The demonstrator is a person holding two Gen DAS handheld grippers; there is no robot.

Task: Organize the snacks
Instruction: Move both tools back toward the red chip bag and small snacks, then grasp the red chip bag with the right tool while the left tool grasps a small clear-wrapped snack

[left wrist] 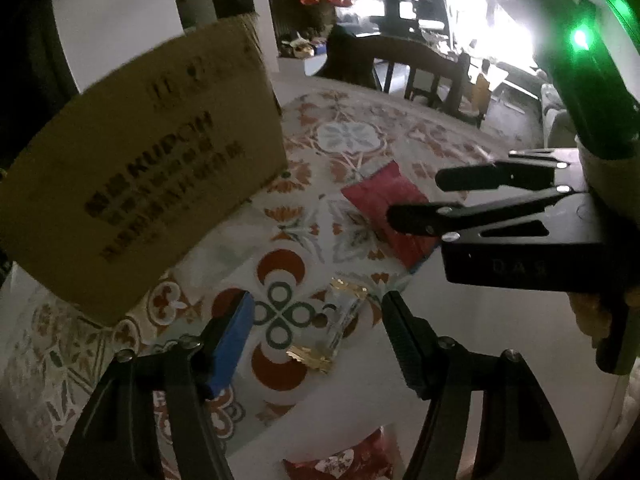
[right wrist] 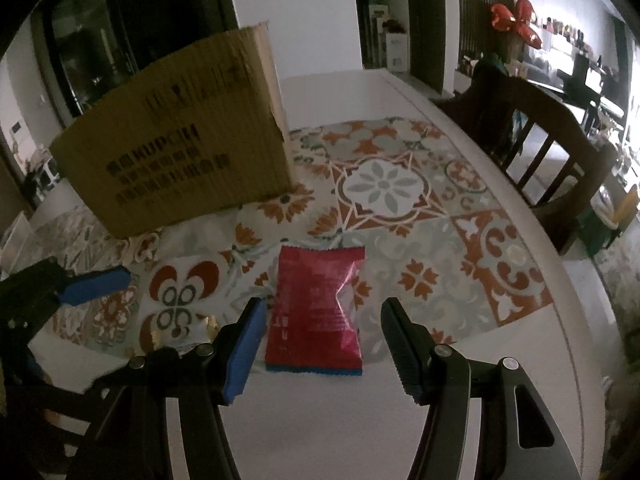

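Observation:
A red snack packet point(right wrist: 316, 308) lies flat on the patterned mat, straight ahead of my open, empty right gripper point(right wrist: 324, 312), whose fingers stand either side of its near half. The same packet point(left wrist: 384, 208) shows in the left wrist view, under the right gripper point(left wrist: 416, 200). A clear, gold-edged snack wrapper point(left wrist: 336, 324) lies on the mat between the fingers of my open, empty left gripper point(left wrist: 316, 316); it also shows in the right wrist view point(right wrist: 188, 332). A brown cardboard box point(right wrist: 180, 160) stands at the back left; it shows in the left wrist view too point(left wrist: 140, 180).
A patterned mat point(right wrist: 400, 184) covers the white round table point(right wrist: 520, 360). Another red printed packet point(left wrist: 344, 460) lies at the near edge below my left gripper. A dark wooden chair point(right wrist: 540, 148) stands beyond the table at the right. My left gripper's blue pad point(right wrist: 96, 284) shows at the left.

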